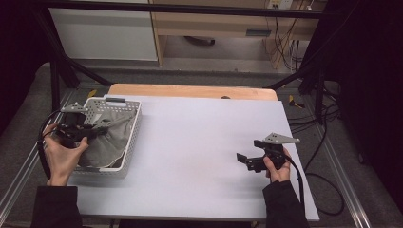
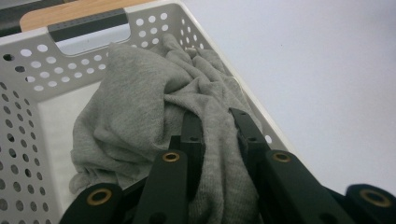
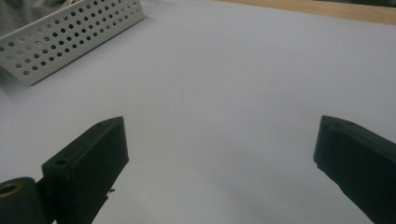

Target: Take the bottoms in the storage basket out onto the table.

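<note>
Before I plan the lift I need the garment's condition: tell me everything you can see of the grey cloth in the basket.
The grey cloth looks like soft knit fabric, plain and crumpled into folds. It lies bunched inside the white perforated basket, heaped toward the wall nearest the open table. The left gripper is shut on a ridge of it, fabric pinched between the black jaws. Its bottom layers are hidden.

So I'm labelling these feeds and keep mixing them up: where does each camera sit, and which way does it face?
High view: above the person's side, looking forward and down on the pale table; forearms, hands, left gripper and right gripper show.
Left gripper view: rides that gripper, looking into the white perforated plastic basket; black fingers pinch the crumpled grey cloth.
Right gripper view: looks across the bare table; fingers spread apart.
All three views share the basket.
</note>
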